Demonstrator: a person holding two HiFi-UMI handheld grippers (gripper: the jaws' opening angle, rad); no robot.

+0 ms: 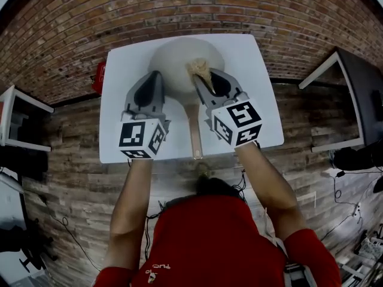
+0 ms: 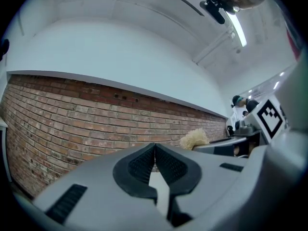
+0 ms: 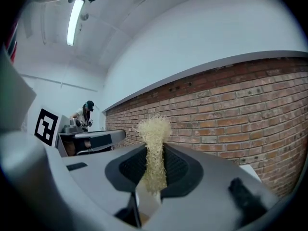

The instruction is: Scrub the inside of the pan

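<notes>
Arms (image 1: 130,199) outstretched; right tongs (image 3: 153,171) pinch scrubber (image 3: 154,128), seemingly over pan (image 1: 172,64); left tongs (image 2: 155,160) closed, empty.

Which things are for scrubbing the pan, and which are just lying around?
For the job:
pan
scrubber, pinched in the right gripper
left gripper, shut and empty

Just lying about:
red object at the white table's left edge
black desk on the right
white shelf on the left

A person wears a red short-sleeved shirt (image 1: 209,238) with small white lettering near one sleeve. The left gripper (image 1: 157,75) and right gripper (image 1: 206,79) are grey with black ribbed pads (image 2: 139,165), each backed by a white cube (image 1: 140,138) of black square markers.
</notes>
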